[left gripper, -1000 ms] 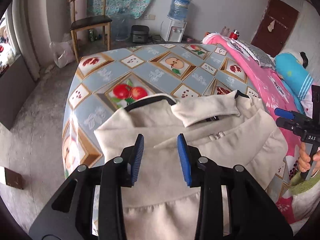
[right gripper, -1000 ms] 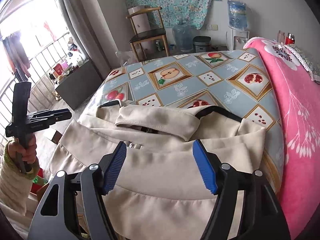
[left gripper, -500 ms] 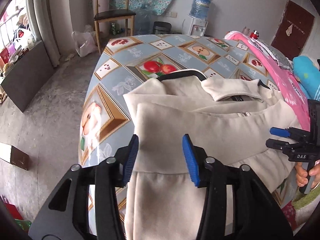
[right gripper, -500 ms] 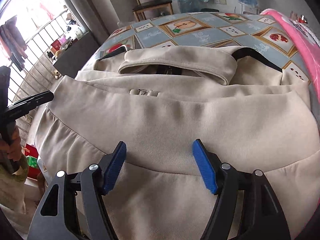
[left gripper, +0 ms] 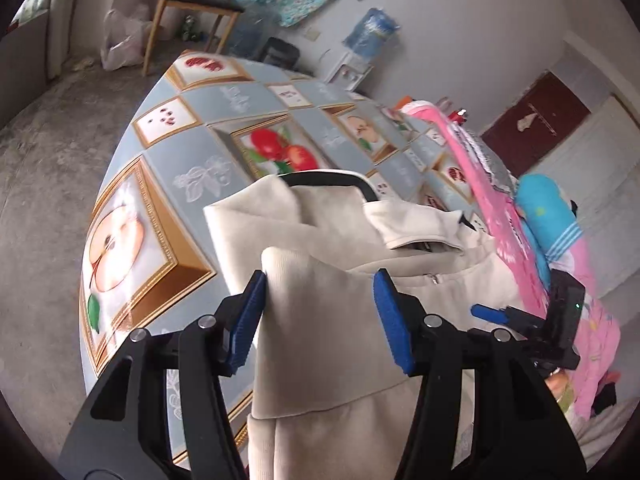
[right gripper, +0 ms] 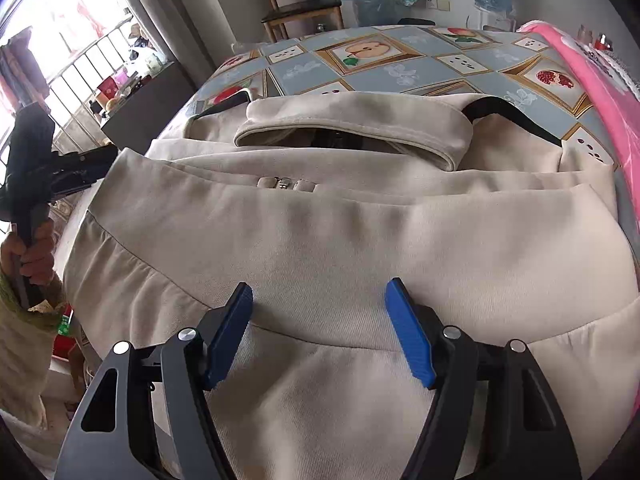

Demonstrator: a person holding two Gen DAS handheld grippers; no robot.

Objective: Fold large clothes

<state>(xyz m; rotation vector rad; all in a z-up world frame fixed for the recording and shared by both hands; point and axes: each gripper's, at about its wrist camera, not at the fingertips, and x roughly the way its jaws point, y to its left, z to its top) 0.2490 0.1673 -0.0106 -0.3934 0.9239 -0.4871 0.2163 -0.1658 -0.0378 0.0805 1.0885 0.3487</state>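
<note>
A cream jacket (left gripper: 320,248) with a collar, a zip and black trim lies on the table, its lower part hanging over the near edge. My left gripper (left gripper: 320,280) hovers over the jacket's left folded edge; its jaws are opening, cloth shows between the blue pads, and they do not press it. The right wrist view shows the jacket (right gripper: 340,232) spread wide, with my right gripper (right gripper: 320,286) open just above a seam near the front. The left gripper (right gripper: 92,160), held by a hand (right gripper: 36,256), also shows at the left there. The right gripper (left gripper: 496,314) shows at the right of the left wrist view.
The table wears a blue oilcloth (left gripper: 192,152) with fruit pictures. A pink blanket (right gripper: 592,72) borders the table's right side, with a blue pillow (left gripper: 548,208) beyond. A wooden chair (left gripper: 196,4) and a water dispenser (left gripper: 372,36) stand at the far wall, bare floor to the left.
The left gripper swung left and down to the jacket's left folded edge, rolled, and its jaws widened. The right gripper dropped close to the jacket, then held still.
</note>
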